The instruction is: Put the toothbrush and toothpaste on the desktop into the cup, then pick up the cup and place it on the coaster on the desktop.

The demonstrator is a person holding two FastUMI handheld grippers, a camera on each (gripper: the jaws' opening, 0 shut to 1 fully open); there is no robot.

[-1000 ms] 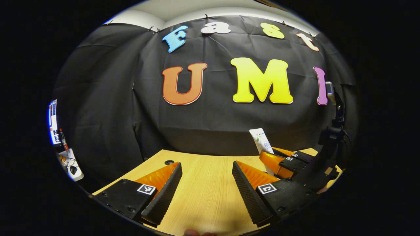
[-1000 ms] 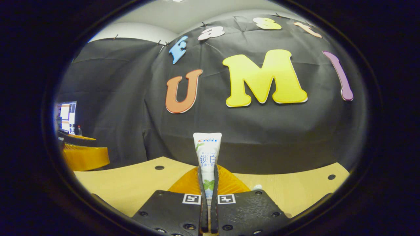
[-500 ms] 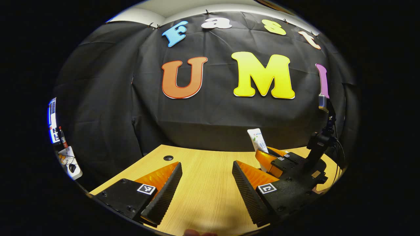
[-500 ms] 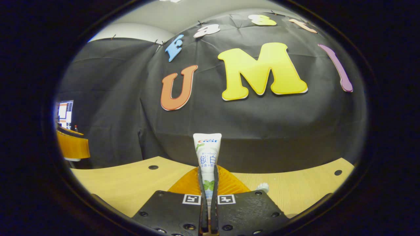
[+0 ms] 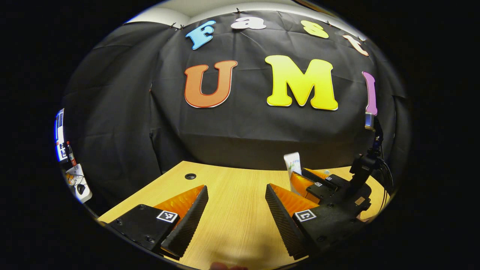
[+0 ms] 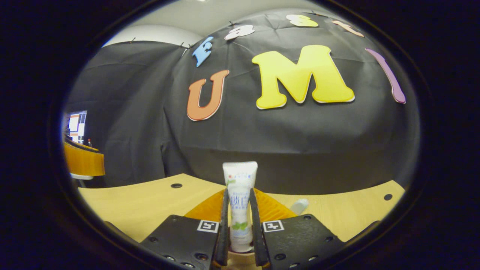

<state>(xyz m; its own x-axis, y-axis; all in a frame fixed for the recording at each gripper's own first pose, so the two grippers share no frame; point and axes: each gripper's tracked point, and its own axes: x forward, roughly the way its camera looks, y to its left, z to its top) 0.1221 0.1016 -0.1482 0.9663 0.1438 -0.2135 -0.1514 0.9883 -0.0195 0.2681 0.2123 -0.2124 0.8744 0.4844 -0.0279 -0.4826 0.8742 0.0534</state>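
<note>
Since half a second ago, my right gripper [image 6: 240, 225] is loosening: the toothpaste [image 6: 240, 195], low at frame centre, is standing between slightly parted fingers. I am keeping it upright while releasing. My left gripper [image 5: 234, 213] is hovering wide apart over the desktop [image 5: 232, 183].

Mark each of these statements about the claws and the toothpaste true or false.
1. The toothpaste stands upright between the right claw's fingers. True.
2. The left claw grips the toothpaste. False: it is open over bare desk.
3. The right claw shows to the right in the left gripper view. True.
4. The toothpaste lies flat on the desk. False: it points up.
</note>
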